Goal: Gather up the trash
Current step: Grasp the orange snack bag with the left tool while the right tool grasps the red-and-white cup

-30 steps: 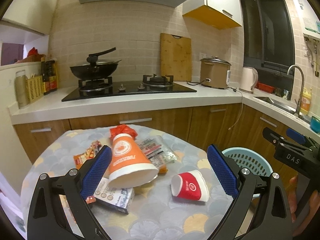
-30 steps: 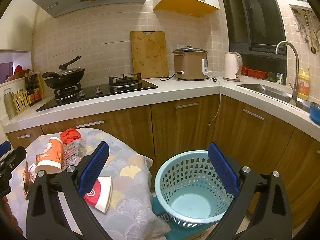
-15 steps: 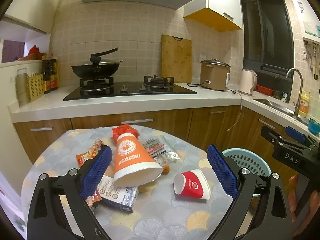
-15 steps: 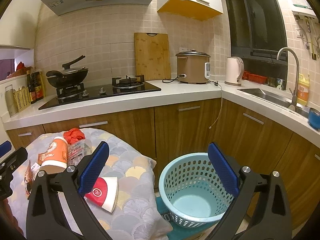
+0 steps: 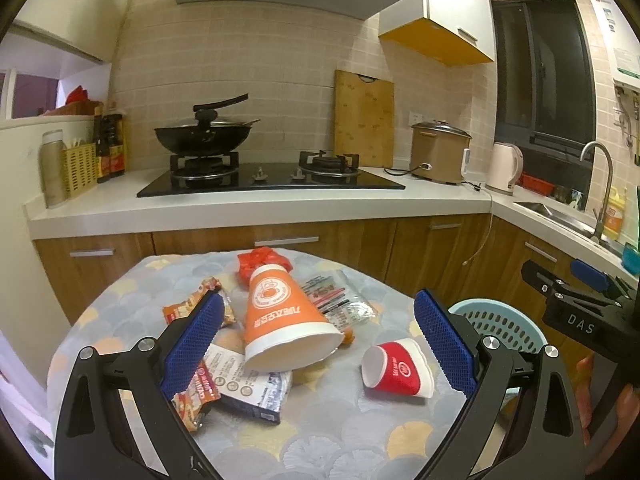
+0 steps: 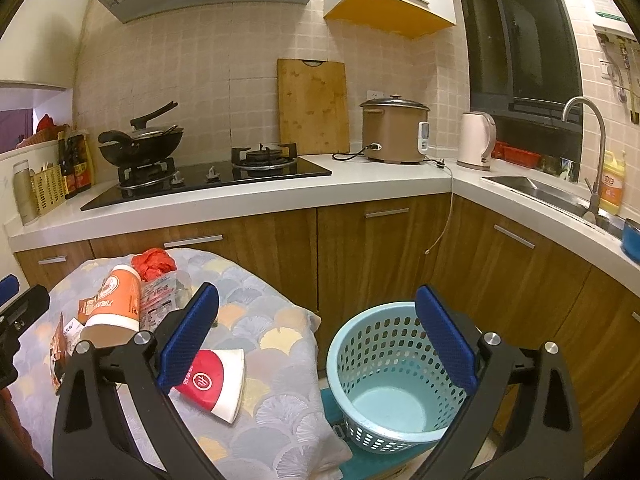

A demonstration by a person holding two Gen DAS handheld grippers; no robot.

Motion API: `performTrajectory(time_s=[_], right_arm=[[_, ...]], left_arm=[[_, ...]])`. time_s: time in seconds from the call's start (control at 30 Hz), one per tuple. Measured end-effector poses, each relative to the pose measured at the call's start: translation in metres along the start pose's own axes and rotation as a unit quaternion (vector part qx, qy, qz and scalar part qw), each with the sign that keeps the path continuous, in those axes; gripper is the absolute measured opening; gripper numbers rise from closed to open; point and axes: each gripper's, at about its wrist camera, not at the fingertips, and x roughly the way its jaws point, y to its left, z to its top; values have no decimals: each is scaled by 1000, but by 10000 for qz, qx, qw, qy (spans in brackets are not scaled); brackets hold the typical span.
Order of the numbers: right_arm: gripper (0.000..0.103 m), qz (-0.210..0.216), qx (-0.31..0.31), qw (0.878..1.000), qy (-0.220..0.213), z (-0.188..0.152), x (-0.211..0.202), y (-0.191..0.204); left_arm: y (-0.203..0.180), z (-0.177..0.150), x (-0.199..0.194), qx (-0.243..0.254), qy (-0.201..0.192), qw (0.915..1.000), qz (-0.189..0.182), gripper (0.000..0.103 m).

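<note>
Between your left tongs (image 5: 314, 340), which are spread wide and hold nothing, lies the trash on the table (image 5: 328, 440). Nearest the left pad is a dark packet (image 5: 256, 390) with an orange wrapper (image 5: 198, 394) over its edge. Just beyond, roughly centred in the gap, the orange cup (image 5: 282, 320) lies on its side, mouth toward you, resting on the packet. Toward the right pad, apart from the orange cup, the red cup (image 5: 396, 368) lies tipped over. Farther off sit a clear wrapper (image 5: 340, 298) and a red bag (image 5: 260, 260).

Your right tongs (image 6: 316, 338) are also open and empty. Behind their left pad is the red cup (image 6: 212, 378); under their right pad stands the blue basket (image 6: 384, 372) on the floor, just beside the table.
</note>
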Motion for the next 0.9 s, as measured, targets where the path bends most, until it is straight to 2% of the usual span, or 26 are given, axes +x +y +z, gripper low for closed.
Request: performTrajectory(time_s=[0.23,0.37,0.57,0.63,0.77,0.9], right_arm=[[93,100,-59,9999,55,-2,4,11],[91,142,-124,9998,75,-3,5,18],[78,244,-253,9992,192,-7,12,31],[67,337,-288,9986,291,-9,16,36],[62,434,-403,9975,394,-15,21,49],[62,496,-507,9965,443,-18,23,59]], left_arm=[[18,-2,2,-160,125,9998,90,93],[37,-2,-1,-144,92,9993,333,93],[92,0,-13,-323,23,9957,873,93],[111,0,-16,-411,53,9939,1021,93],[138,-5,-11,-549,290,9926,1045,93],[149,-26,4,-578,895,9928,556,93]])
